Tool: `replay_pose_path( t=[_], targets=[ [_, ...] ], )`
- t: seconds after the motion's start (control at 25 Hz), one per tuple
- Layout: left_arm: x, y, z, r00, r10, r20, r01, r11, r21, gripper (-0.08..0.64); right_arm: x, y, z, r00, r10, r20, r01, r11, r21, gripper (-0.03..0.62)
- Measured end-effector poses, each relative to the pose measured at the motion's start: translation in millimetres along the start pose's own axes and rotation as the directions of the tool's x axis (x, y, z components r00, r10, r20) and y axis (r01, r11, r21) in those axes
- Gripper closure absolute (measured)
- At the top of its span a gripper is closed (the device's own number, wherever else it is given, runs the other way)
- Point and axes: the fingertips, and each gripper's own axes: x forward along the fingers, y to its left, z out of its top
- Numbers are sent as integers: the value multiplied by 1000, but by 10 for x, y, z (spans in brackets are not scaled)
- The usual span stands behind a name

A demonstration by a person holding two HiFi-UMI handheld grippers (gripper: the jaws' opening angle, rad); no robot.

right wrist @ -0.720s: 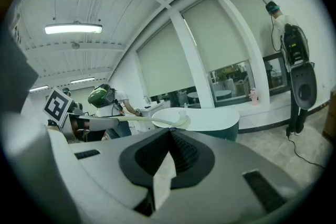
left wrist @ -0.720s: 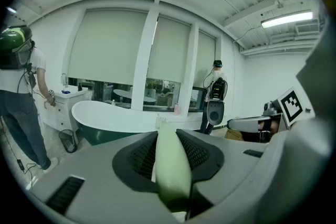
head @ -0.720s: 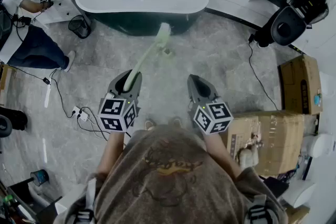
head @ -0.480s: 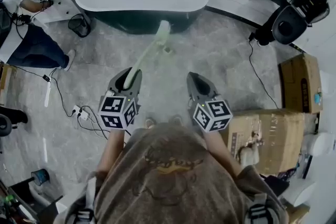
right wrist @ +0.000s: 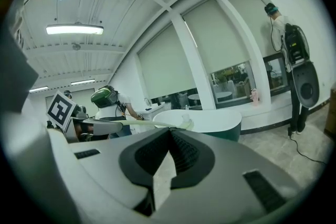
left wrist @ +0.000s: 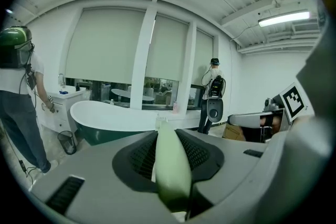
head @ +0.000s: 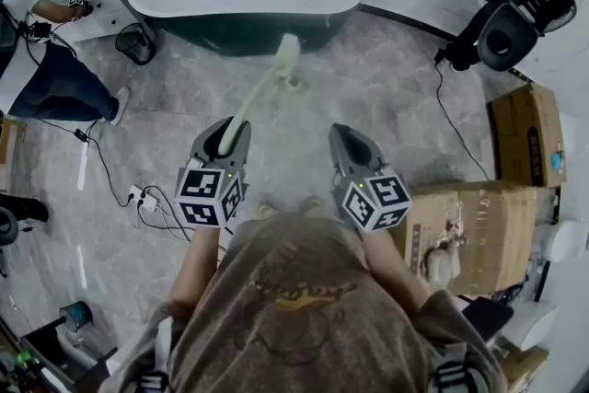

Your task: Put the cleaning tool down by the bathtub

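Note:
My left gripper [head: 230, 130] is shut on the handle of a pale green long-handled cleaning tool [head: 256, 98]. The tool slants up and forward, and its head [head: 287, 56] hangs above the floor just in front of the bathtub [head: 248, 30]. The tub is white inside and dark green outside. In the left gripper view the green handle [left wrist: 170, 165] lies between the pads, with the bathtub [left wrist: 105, 115] beyond. My right gripper [head: 348, 141] is held level beside the left one, its jaws together with nothing in them. The right gripper view shows the tool [right wrist: 142, 124] stretching toward the bathtub [right wrist: 210, 118].
A person [head: 46, 78] stands at a white cabinet left of the tub, near a wire bin [head: 138, 44]. Cables and a power strip [head: 143, 198] lie on the floor at the left. Cardboard boxes [head: 479, 235] and a black round device [head: 506, 37] stand at the right.
Almost nothing differs. The head view has tilted slightly, and both grippers sit a touch lower in it. The tool stays gripped and still points toward the tub.

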Motion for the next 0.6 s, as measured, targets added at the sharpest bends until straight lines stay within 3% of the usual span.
replay_pose_path(
  t=[0.32,0.6],
  targets=[
    [-3,192,-202,998,-56,-20,56,998,23,442,10,166,-205,999,-50,22,50,999,5,594],
    [97,279,-181,997,-71,-26,72,997,32,442,124,109,-141,996,-81,36,80,997,12,594]
  ],
)
